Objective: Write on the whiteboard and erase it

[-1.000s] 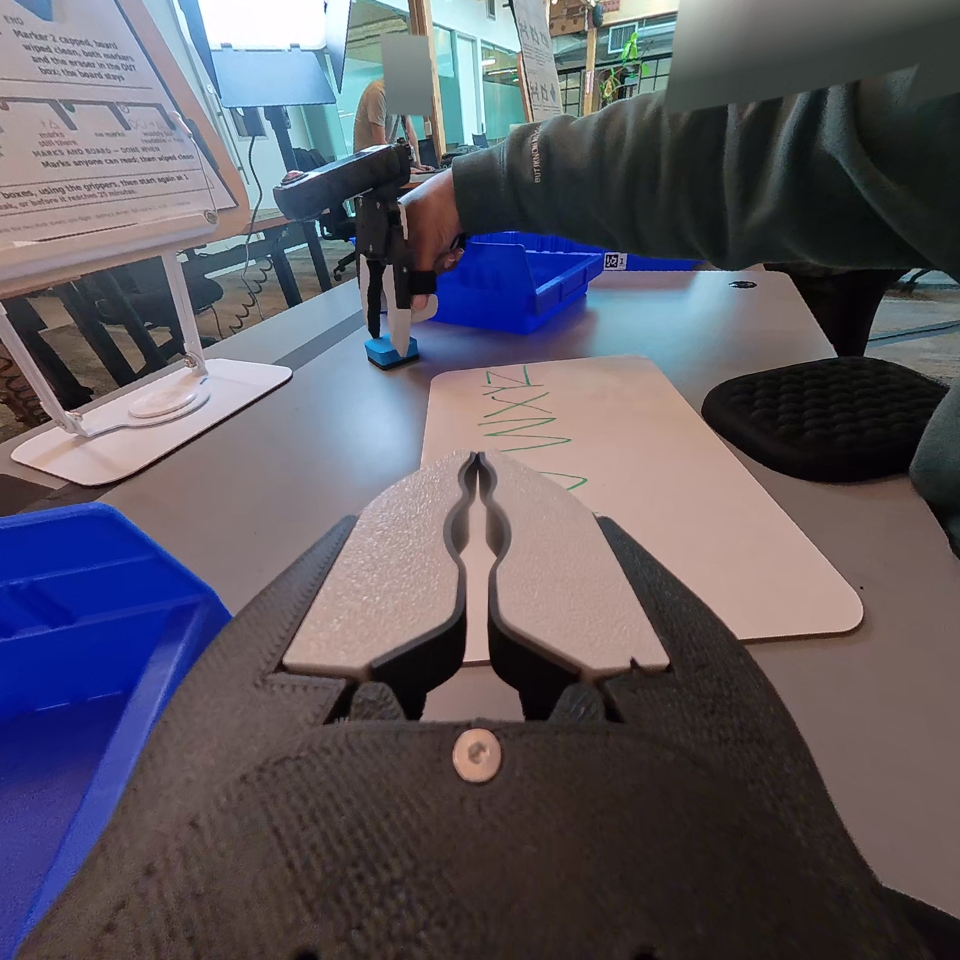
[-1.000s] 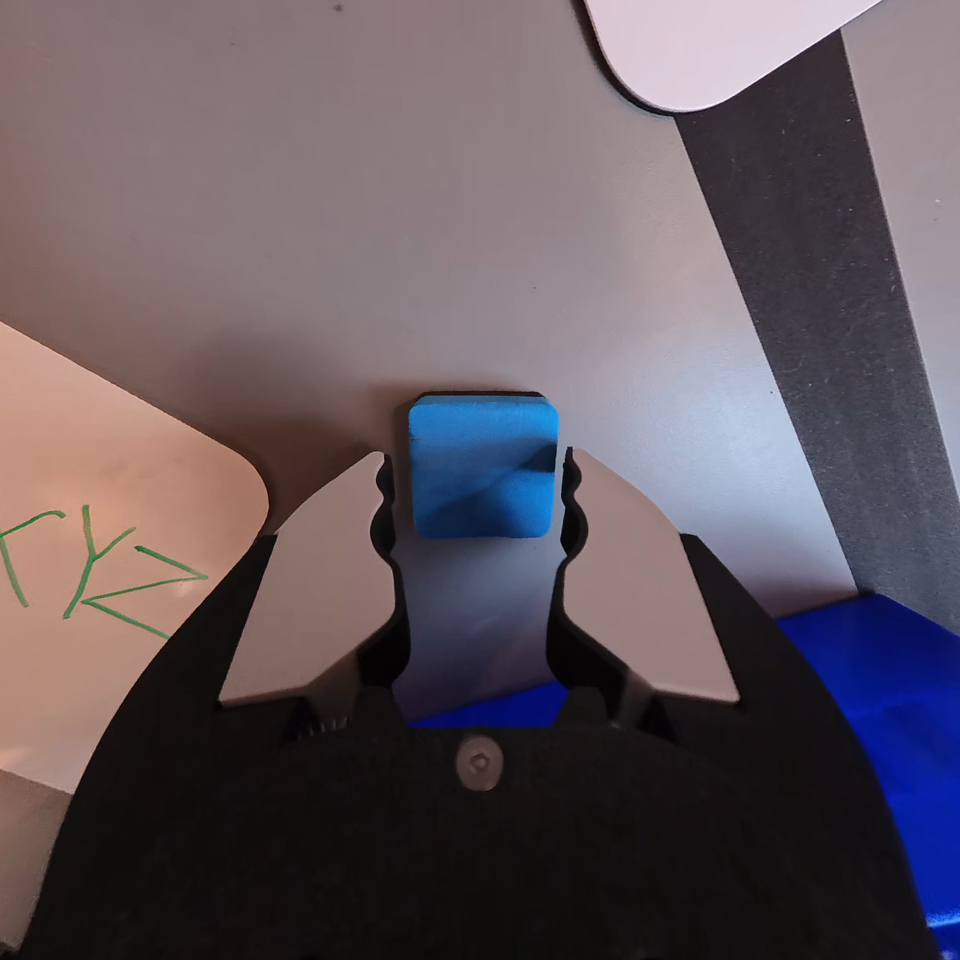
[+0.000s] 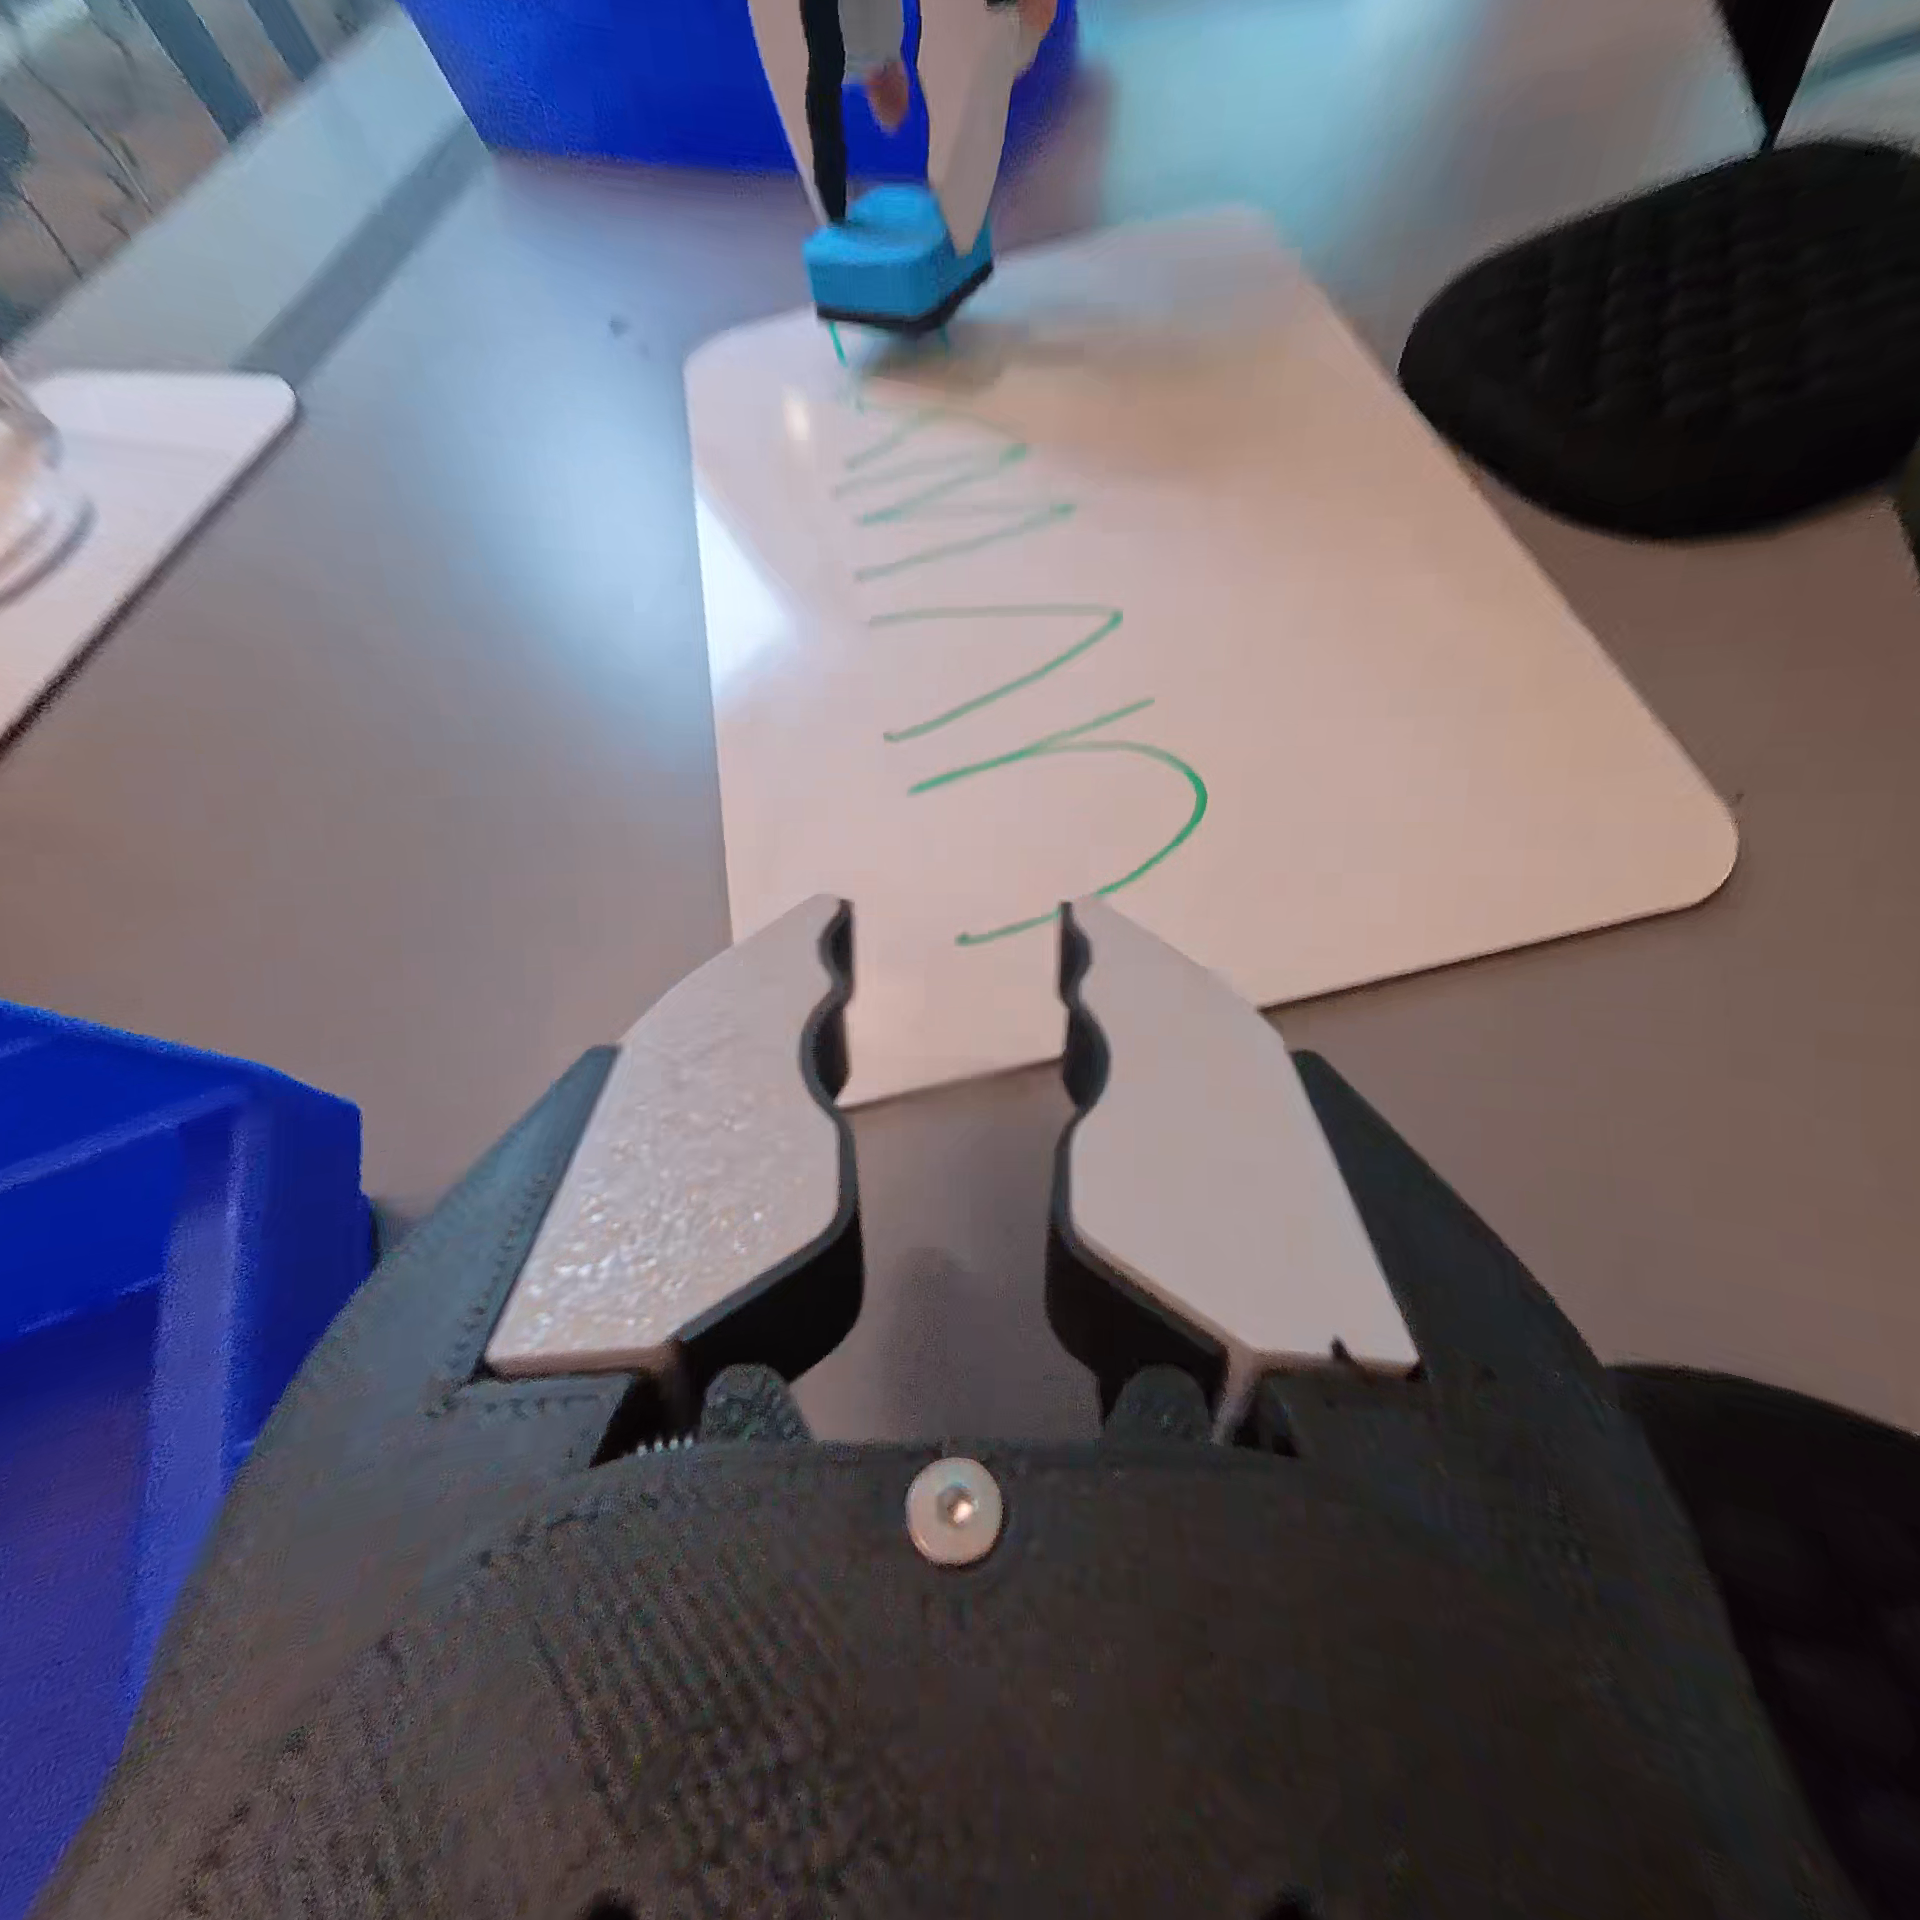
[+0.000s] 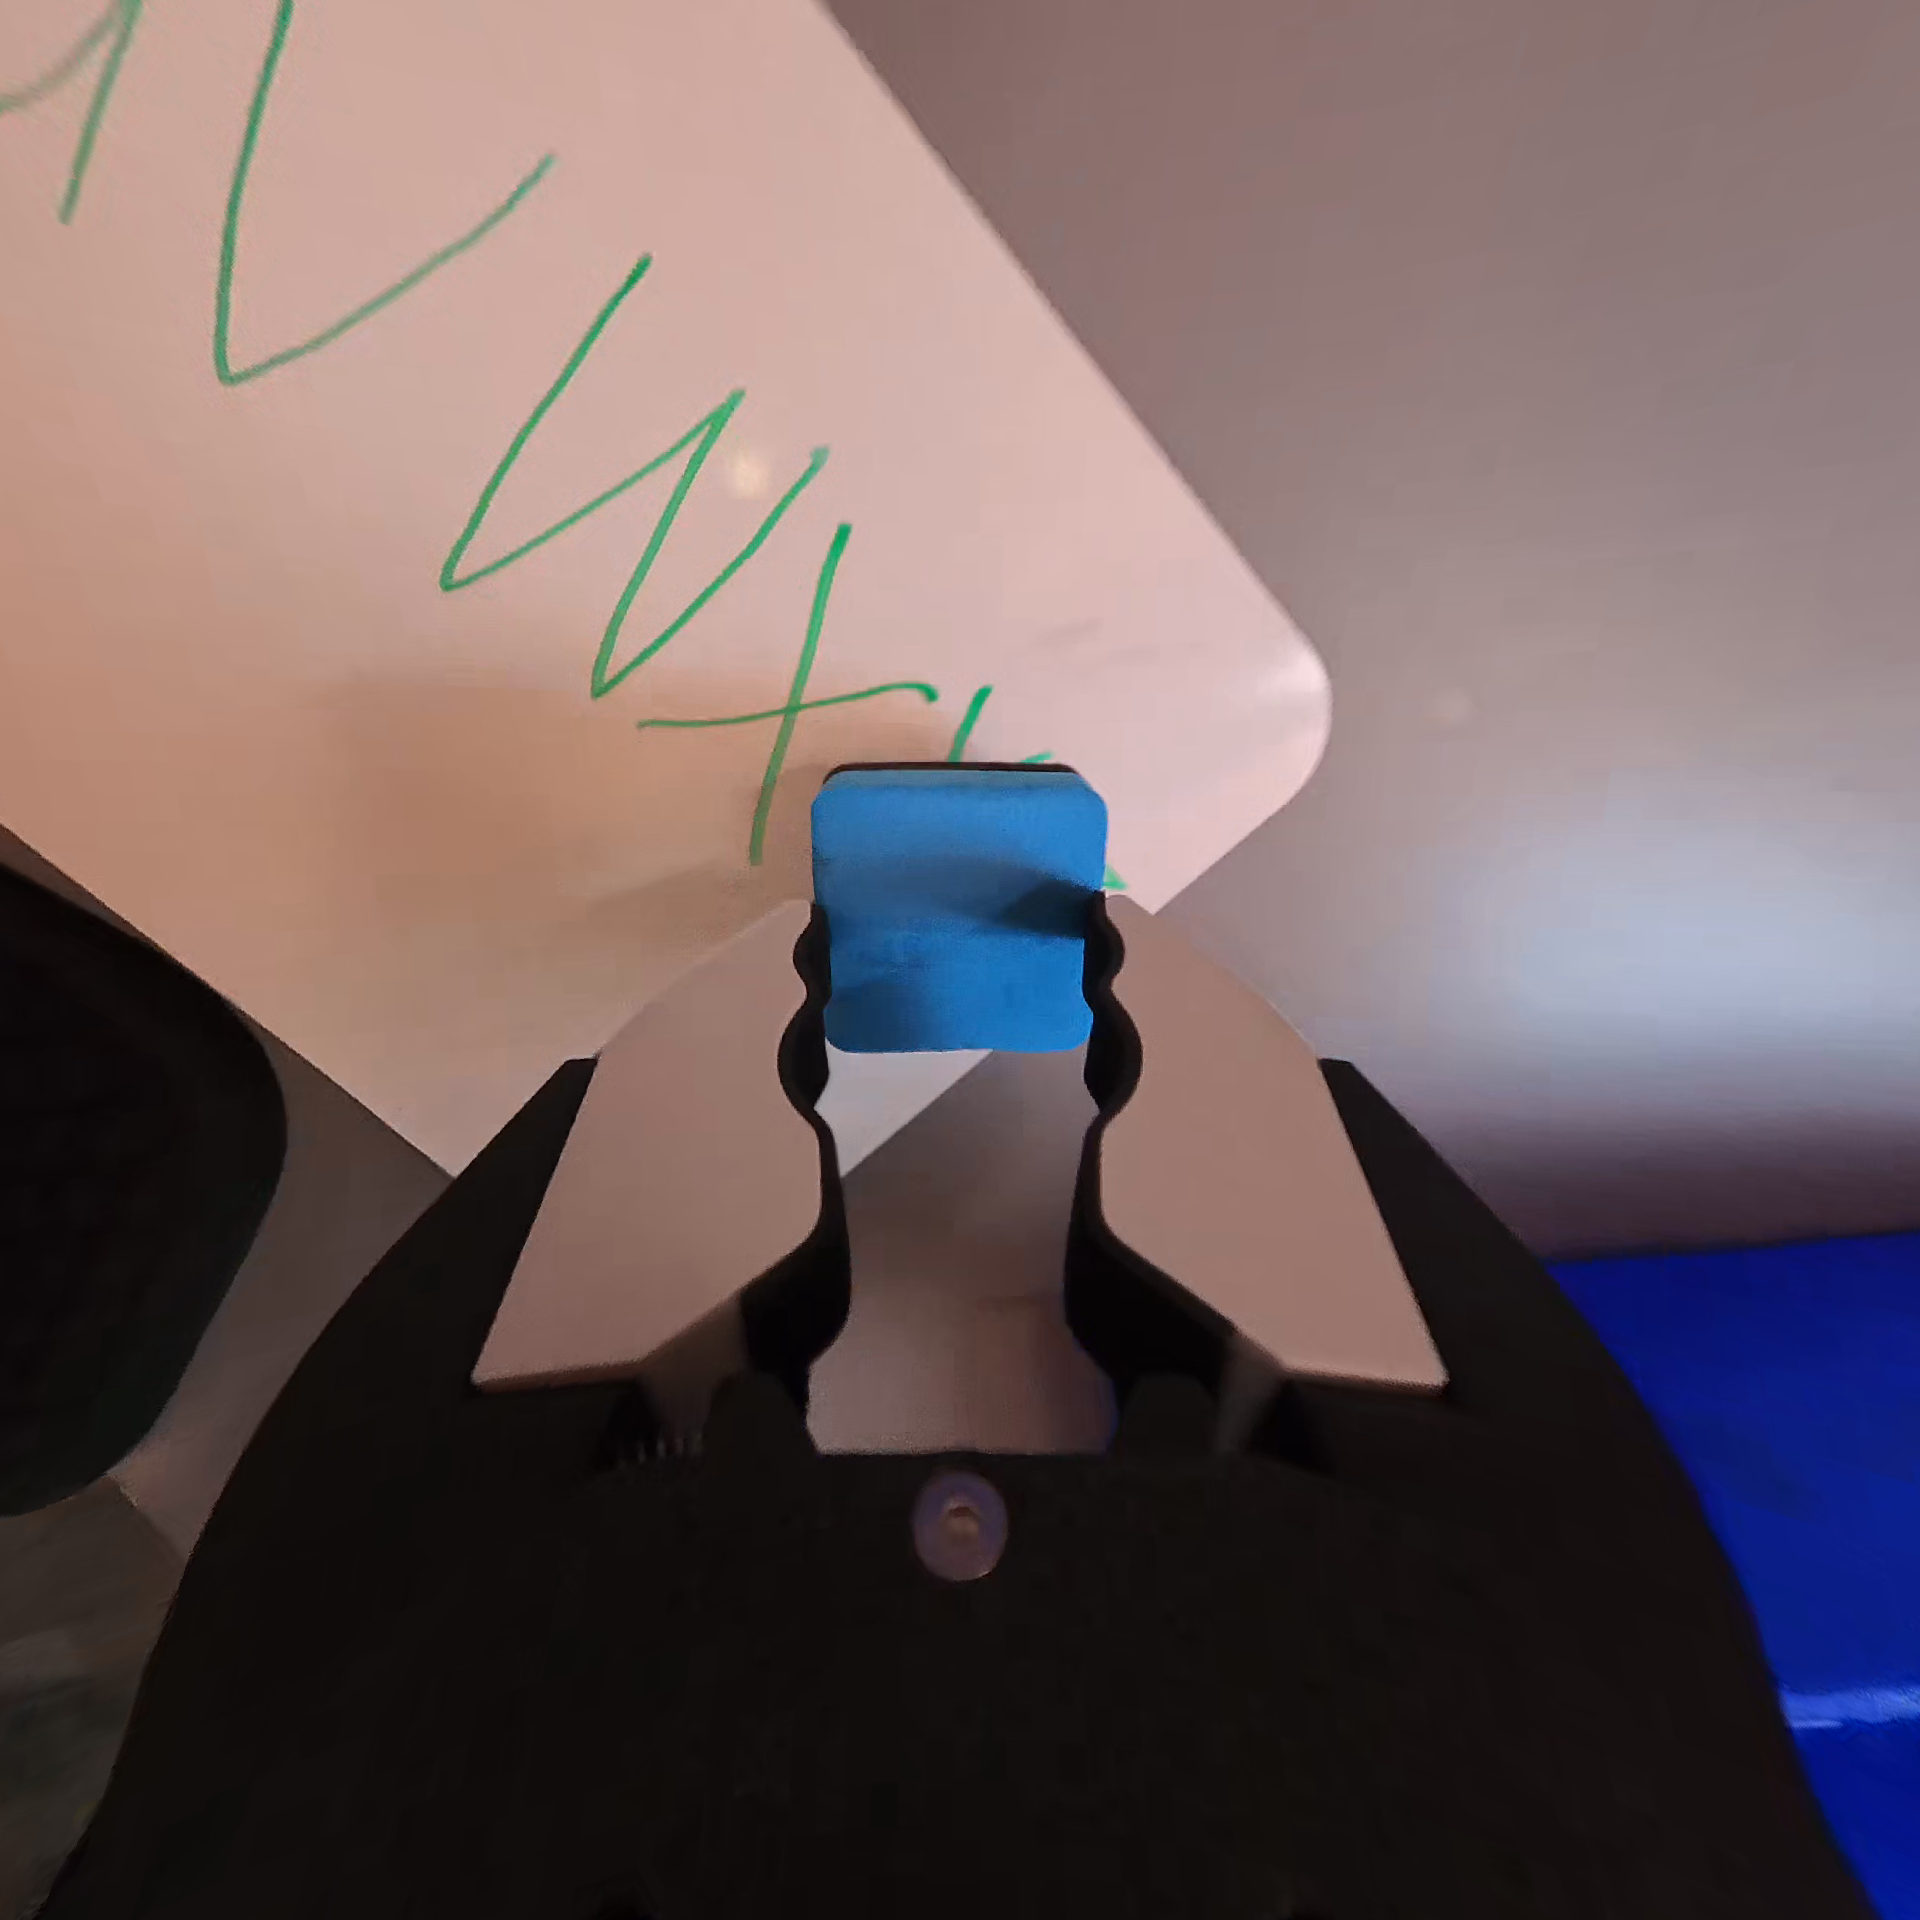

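Already the writing half looked finished: in the left wrist view a green scribble [image 3: 1023, 634] ran down the whiteboard [image 3: 1351, 665], which lay flat on the grey worktop [image 3: 416, 727], and nearly all of it was unwiped. The left tool [image 3: 956, 914] hung over the board's near edge with its fingers apart and nothing between them. At the far end the right tool [image 3: 899, 223] stood over the board, clamped on the blue eraser [image 3: 883, 265], whose dark underside sat on or just above the last strokes; blur hid whether it touched. A black pad [image 3: 1683, 343] lay off to the right, and blue bins [image 3: 135, 1247] sat at the near left and behind the eraser.

In the right wrist view the right tool [image 4: 956, 914] gripped the eraser [image 4: 956, 914] by its two sides, fingertips pressed into the foam. The eraser covered the end of the scribble [image 4: 623, 499] near a rounded corner of the whiteboard [image 4: 935, 312]. The erasing seemed only begun, with the whole line left to clear
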